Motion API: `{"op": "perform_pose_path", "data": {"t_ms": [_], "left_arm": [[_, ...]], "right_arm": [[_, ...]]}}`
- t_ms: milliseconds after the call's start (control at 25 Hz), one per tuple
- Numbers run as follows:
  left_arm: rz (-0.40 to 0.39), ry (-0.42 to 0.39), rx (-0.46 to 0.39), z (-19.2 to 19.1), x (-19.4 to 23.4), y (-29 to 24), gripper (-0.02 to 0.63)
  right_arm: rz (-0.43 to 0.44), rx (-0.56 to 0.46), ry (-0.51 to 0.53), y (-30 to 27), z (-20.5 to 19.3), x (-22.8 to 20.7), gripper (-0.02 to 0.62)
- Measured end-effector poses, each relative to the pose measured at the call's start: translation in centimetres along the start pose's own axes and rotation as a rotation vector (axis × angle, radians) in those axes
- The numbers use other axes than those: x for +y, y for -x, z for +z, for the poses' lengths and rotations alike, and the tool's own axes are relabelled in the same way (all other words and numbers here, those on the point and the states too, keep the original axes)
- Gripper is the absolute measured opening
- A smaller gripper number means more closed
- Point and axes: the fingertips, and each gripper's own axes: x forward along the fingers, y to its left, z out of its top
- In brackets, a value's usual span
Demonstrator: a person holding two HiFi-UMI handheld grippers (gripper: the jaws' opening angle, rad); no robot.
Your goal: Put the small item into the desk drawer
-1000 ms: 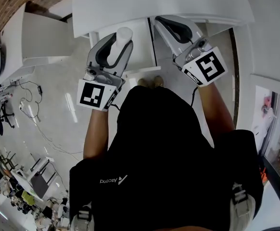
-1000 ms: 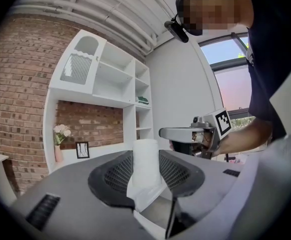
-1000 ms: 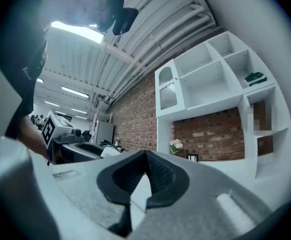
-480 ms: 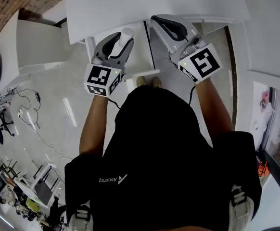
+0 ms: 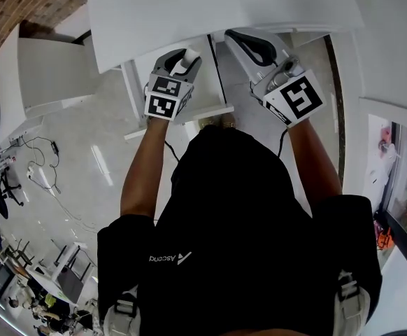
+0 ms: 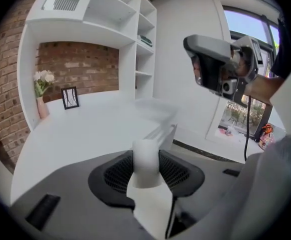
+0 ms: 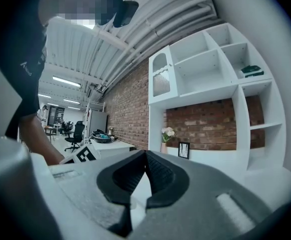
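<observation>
While the left gripper (image 5: 180, 64) pinches the small white cylinder (image 6: 146, 161) over the open drawer (image 5: 207, 84) at the desk's (image 5: 224, 12) front edge, the right gripper (image 7: 144, 158) is closed and empty. Next it probably needs lowering in and letting go.

Two tongs (image 5: 182, 56) (image 5: 240, 38), one white cylinder (image 6: 146, 161), one drawer (image 5: 207, 89).

Probably an office: desk (image 6: 85, 129), swivel chair (image 7: 76, 132), white shelving (image 7: 210, 69).

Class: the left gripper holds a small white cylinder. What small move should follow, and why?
Probably lower the left gripper straight down: its jaws clamp the small white cylinder above the open white desk drawer, not yet inside it.
</observation>
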Motion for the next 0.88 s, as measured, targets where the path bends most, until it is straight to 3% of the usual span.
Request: {"op": "perform_pose_path", "data": {"t_ms": [560,880], "left_arm": [[0.021,-0.035,0.238,-7.5,4.1,-8.7,0.16],[0.03,-0.026,0.316,-10.5,5.7,-12.5,0.16]], "right_arm": [[-0.045,0.051,-0.012,-0.8,-1.9,-1.9,0.0],[-0.098,0.117,-0.041,0.8,-4.0,-3.0,0.0]]}}
